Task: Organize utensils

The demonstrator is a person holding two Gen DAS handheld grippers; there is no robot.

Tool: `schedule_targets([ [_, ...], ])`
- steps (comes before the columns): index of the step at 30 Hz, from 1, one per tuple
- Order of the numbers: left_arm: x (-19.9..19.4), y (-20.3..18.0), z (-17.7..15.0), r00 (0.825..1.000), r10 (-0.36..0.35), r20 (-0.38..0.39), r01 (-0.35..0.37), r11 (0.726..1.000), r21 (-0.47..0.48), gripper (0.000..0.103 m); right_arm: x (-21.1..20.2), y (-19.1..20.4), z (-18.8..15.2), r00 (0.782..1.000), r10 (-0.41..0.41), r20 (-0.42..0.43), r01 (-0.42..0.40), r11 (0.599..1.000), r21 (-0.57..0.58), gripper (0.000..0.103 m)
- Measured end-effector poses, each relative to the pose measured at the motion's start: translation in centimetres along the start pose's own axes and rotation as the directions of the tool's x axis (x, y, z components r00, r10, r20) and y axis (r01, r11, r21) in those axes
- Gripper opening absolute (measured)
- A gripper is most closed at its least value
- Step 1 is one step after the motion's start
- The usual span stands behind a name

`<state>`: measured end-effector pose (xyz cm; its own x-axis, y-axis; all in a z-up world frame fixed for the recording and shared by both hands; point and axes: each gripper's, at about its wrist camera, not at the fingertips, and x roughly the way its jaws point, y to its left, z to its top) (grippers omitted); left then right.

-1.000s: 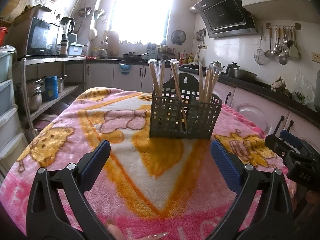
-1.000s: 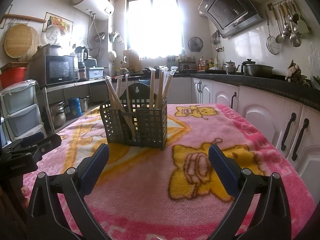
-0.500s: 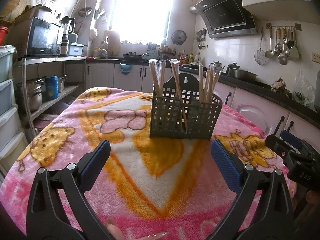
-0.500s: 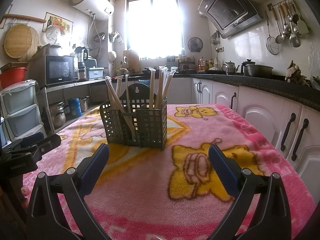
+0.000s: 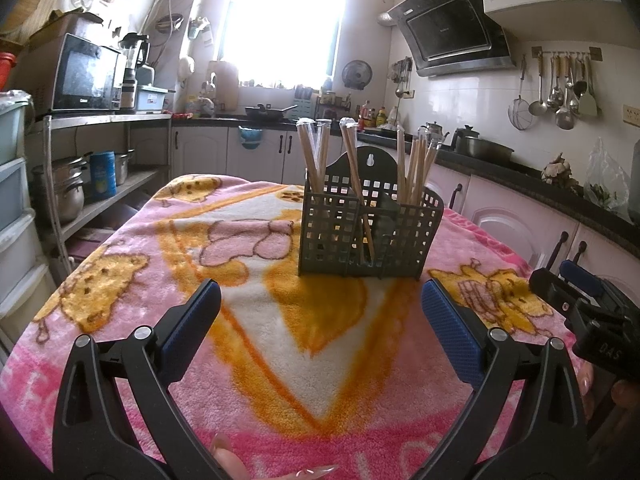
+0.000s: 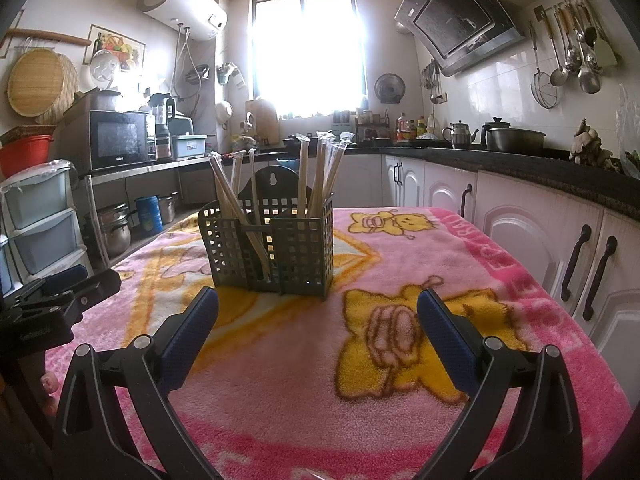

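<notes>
On the pink and yellow cartoon blanket [image 5: 280, 320] that covers the table stands a dark grey perforated utensil holder [image 5: 368, 236], upright, with a taller back plate carrying a hanging hole. It sits toward the far middle of the blanket, well ahead of both grippers. Wrapped wooden chopsticks [image 5: 416, 168] stand in its compartments: one bunch at each end and a pair leaning diagonally through the middle section, their clear sleeves catching the window light; from the right wrist view the same chopsticks [image 6: 320, 176] fan upward out of the holder [image 6: 276, 252]. The left gripper [image 5: 320, 316] hovers low over the near part of the blanket with its blue-padded fingers spread wide and nothing between them. The right gripper [image 6: 318, 316] is likewise spread wide and empty, pointed at the holder from the other side. Each gripper shows at the edge of the other's view, the right one at the far right of the left wrist view [image 5: 588, 316] and the left one at the far left of the right wrist view [image 6: 52, 300]. A fingertip [image 5: 228, 456] of the person shows at the bottom of the left wrist view. Beyond the table lie white cabinets [image 6: 520, 232], a dark countertop [image 6: 520, 164], a range hood [image 5: 452, 36], hanging ladles [image 5: 560, 92], a microwave [image 5: 84, 76] and a bright window [image 6: 308, 52].
</notes>
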<state>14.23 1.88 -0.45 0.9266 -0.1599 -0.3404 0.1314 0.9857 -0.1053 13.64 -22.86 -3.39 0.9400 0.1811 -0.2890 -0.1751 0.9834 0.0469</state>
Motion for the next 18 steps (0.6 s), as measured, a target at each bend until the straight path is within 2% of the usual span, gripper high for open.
schedule_targets([
  [18,0.24,0.55,-0.24,1.0,-0.002,-0.024,0.001,0.999,-0.045,0.092,0.02,0.0,0.03,1.0,-0.003,-0.003,0.003,1.0,-0.002,0.097],
])
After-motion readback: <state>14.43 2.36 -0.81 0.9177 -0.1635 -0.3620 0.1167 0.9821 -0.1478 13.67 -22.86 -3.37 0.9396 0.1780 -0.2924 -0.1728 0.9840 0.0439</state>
